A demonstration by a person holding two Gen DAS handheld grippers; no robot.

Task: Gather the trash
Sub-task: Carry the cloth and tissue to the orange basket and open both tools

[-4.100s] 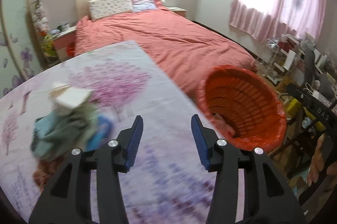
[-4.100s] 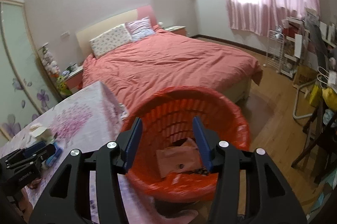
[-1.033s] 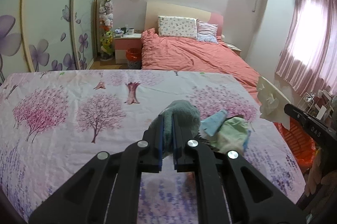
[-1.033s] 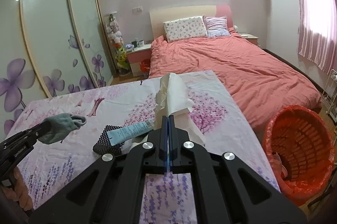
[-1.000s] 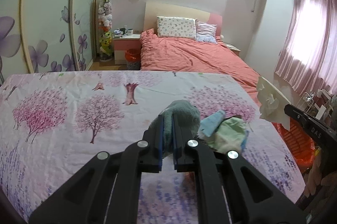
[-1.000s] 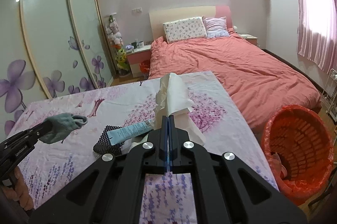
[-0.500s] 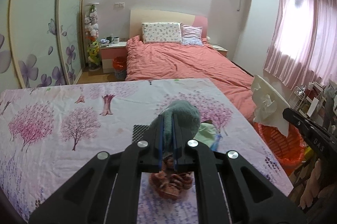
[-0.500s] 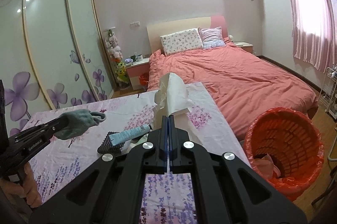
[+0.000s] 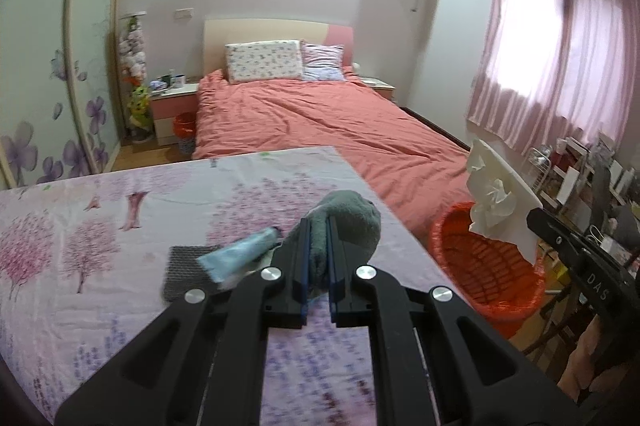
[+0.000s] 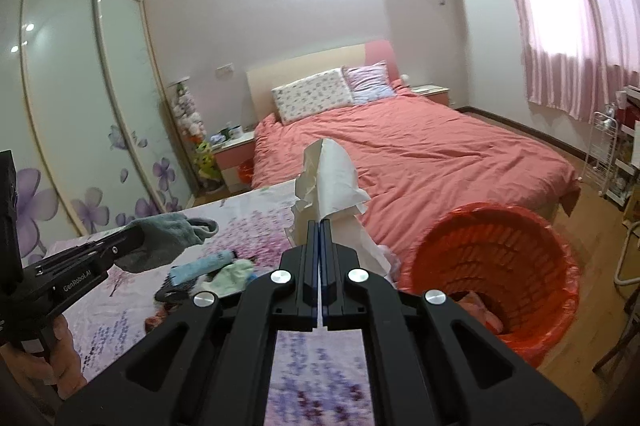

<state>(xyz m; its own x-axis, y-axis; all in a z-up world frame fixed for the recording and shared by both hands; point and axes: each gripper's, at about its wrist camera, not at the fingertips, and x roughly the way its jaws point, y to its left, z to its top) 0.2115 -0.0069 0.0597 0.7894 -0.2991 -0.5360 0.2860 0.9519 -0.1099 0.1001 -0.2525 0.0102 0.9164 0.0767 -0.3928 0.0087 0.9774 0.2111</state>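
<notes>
My left gripper (image 9: pixel 317 226) is shut on a grey-green sock (image 9: pixel 352 218) and holds it above the table's right part; the sock also shows in the right wrist view (image 10: pixel 168 240). My right gripper (image 10: pixel 320 226) is shut on a crumpled white tissue (image 10: pixel 332 181), also seen in the left wrist view (image 9: pixel 494 197), held above the red trash basket (image 9: pixel 484 262) (image 10: pixel 492 262). On the table lie a blue tube (image 9: pixel 240 254) (image 10: pixel 202 264), a black dotted pouch (image 9: pixel 186 266) and a light green cloth (image 10: pixel 232 276).
The table has a floral cloth (image 9: pixel 100 226). A bed with a salmon cover (image 10: pixel 420 153) stands beyond it. A cluttered rack (image 9: pixel 572 169) is at the right. Wardrobe doors (image 10: pixel 80 105) are at the left. The basket holds some pink trash (image 10: pixel 480 310).
Both grippers have risen and swung right toward the red basket, carrying the sock and the tissue. The basket looks nearer and larger in both views.
</notes>
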